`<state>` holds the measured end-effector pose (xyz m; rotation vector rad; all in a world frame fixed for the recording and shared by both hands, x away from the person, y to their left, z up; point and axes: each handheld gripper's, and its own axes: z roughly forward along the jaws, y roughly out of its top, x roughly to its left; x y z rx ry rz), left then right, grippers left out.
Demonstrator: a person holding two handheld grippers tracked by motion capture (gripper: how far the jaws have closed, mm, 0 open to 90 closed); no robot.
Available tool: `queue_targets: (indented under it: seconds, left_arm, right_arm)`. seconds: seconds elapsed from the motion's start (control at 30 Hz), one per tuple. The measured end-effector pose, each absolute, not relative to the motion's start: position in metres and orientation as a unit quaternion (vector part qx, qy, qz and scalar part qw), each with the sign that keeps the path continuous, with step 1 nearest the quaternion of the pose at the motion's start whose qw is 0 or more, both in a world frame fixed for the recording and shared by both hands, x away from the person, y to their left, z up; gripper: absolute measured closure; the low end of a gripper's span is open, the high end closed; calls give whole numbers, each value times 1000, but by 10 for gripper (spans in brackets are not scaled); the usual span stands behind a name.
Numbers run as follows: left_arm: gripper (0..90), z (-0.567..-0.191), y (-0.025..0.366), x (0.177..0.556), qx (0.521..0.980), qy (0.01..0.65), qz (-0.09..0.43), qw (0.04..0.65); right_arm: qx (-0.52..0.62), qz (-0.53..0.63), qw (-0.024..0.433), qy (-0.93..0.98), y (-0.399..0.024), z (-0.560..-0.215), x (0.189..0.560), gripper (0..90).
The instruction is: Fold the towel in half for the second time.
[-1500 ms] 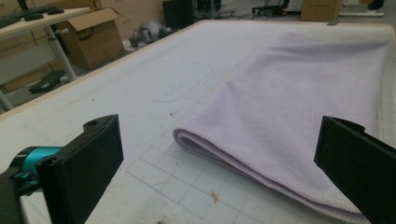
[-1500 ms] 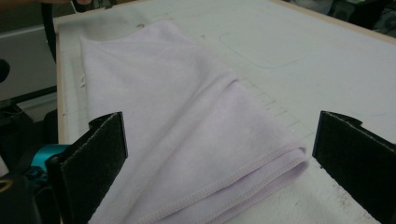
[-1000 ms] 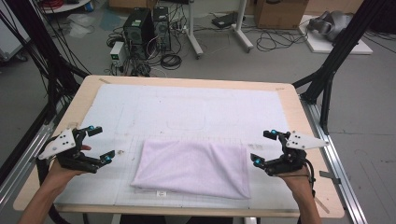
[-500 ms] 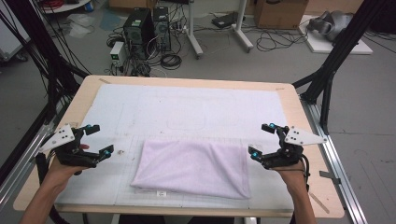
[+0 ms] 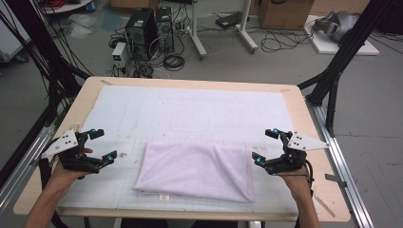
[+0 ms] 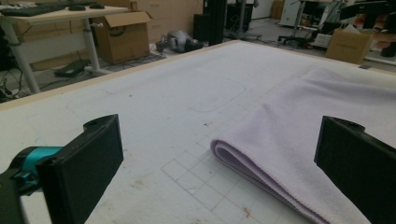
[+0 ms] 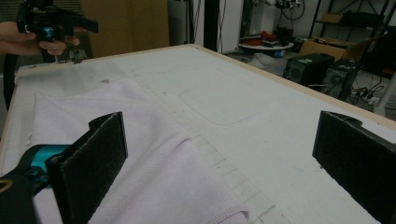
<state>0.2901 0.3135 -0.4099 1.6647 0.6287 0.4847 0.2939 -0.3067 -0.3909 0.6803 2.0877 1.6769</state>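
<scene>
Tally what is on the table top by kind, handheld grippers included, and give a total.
Folded lilac towel: 1
White gridded mat: 1
Handheld grippers, left gripper and right gripper, both open beside the towel: 2
Total: 4

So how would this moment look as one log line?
left gripper: open, beside towel | right gripper: open, beside towel | towel: folded, flat on mat
</scene>
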Motion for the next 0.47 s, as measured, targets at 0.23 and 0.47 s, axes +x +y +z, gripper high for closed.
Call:
queue_targets:
  seconds: [0.23,0.47]
  left_arm:
    - [17,-412,312,286,712,259,220,614]
    - [17,-411,312,285,710,258,218,618]
  right_arm:
    - [240,600,192,739,-306,-395,291,22]
    - [239,603,195,735,-305,-393,288,22]
